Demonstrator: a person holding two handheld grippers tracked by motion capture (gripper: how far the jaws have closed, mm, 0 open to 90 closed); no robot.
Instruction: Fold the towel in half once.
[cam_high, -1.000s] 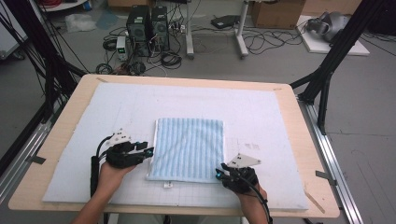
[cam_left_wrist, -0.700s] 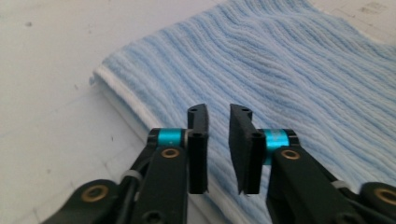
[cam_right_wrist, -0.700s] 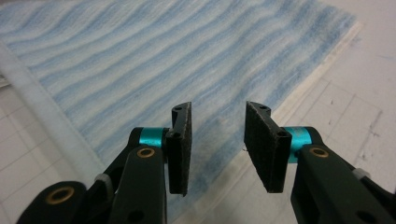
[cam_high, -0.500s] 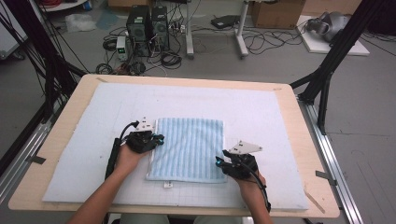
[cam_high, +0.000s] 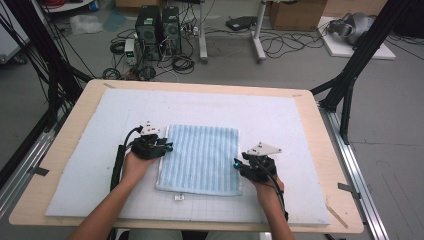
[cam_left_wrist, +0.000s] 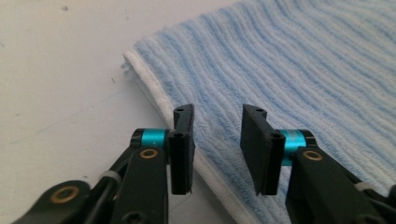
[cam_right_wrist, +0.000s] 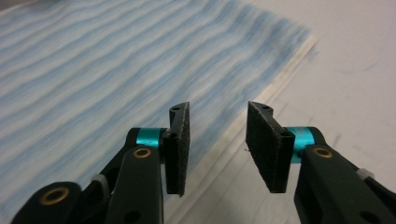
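Towel (cam_high: 200, 157): blue-striped, folded, flat on the white mat (cam_high: 300, 125) at centre-near. Likely soft, light, limp; best pinched at its side hems. Left gripper (cam_high: 165, 146) at its left edge, jaws just reopened, nothing between. Right gripper (cam_high: 239, 165) at its right edge, jaws apart, empty.

Black two-jaw grippers, left (cam_high: 165, 146) and right (cam_high: 238, 165), with turquoise collars, brass rivets, grey plates, trailing black cables.

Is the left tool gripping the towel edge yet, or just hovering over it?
Apart. In the left gripper view, the left tool has just been opening: its jaws stand spread over the towel edge, fabric visible in the gap, neither pad pressing on it.
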